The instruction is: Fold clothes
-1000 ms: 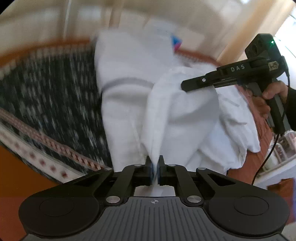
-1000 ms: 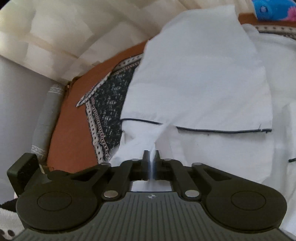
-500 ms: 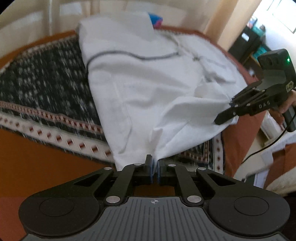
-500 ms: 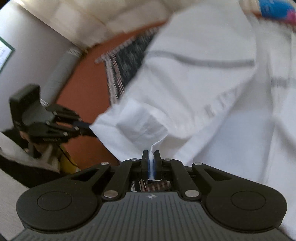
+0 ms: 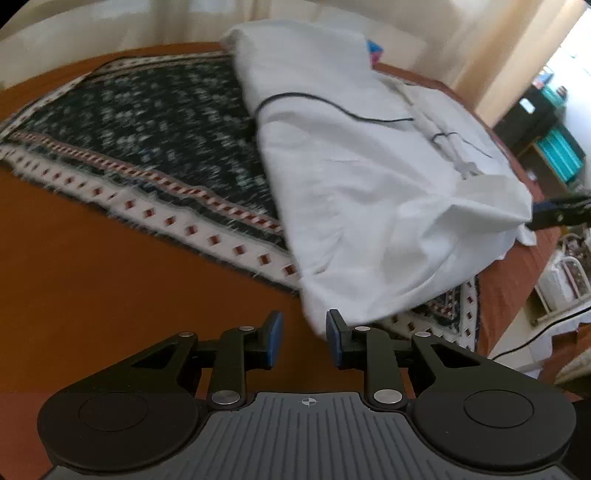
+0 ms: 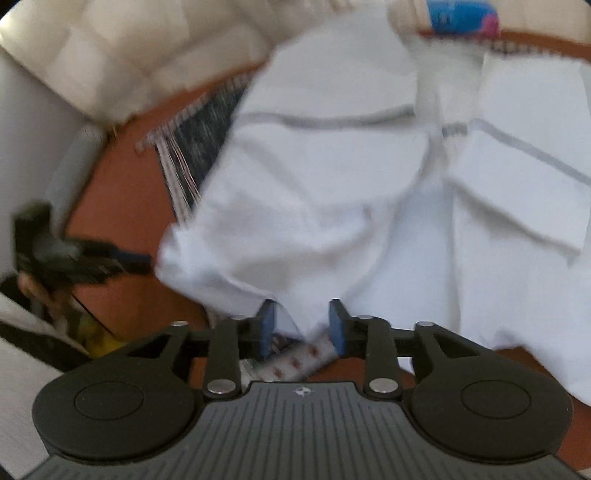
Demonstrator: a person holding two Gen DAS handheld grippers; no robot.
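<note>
A white garment (image 5: pixel 369 177) with thin dark piping lies spread over a dark patterned blanket (image 5: pixel 147 122) on an orange bed. My left gripper (image 5: pixel 304 341) hovers at the garment's near corner, its jaws opening, and the cloth's edge lies just beyond the right pad, not pinched. In the right wrist view the same white garment (image 6: pixel 351 203) fills the middle. My right gripper (image 6: pixel 302 325) has its jaws opening too, with a loose fold of the hem between the blue pads, which do not press on it. Each gripper shows at the other view's edge.
The orange bedsheet (image 5: pixel 92 288) lies bare in front of the blanket's fringed border. A blue and pink item (image 6: pixel 461 16) lies at the head of the bed. Shelves and a white rack (image 5: pixel 565 280) stand beside the bed on the right. Pale curtains hang behind.
Both grippers were shut on the white garment's edge; now both have opened and let it drop onto the bed. The garment lies flatter, and the right gripper has swung sideways.
</note>
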